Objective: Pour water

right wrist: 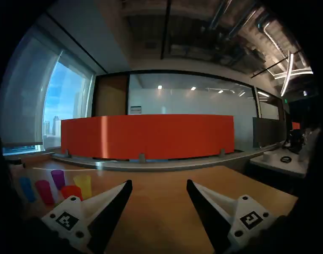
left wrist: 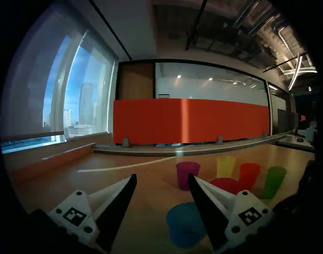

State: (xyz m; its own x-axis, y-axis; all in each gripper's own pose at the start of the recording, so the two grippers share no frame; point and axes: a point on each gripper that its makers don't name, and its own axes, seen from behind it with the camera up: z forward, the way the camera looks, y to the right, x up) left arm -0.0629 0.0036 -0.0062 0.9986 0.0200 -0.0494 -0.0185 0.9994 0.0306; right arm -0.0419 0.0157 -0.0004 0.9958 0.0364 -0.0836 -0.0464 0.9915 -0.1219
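Jaws apart on both, left gripper [left wrist: 161,176] hovers by the translucent blue plastic cup [left wrist: 184,222], right gripper [right wrist: 159,182] well apart from it; an off-centre close could tip that light cup

Legible text, brands, numbers: none.

1. Left gripper [left wrist: 162,176]: a square black-and-white coded tag on each finger, first tag [left wrist: 74,216] and second tag [left wrist: 249,216]. Each is a block pattern only, with no letters or digits.
2. Right gripper [right wrist: 159,182]: a matching pair of square coded tags, third tag [right wrist: 67,220] and fourth tag [right wrist: 251,220]. Block pattern only.
3. Small plaque [right wrist: 136,109]: on the white wall [right wrist: 191,101], just beside the wooden panel [right wrist: 111,95]. Its lettering is too small to read.
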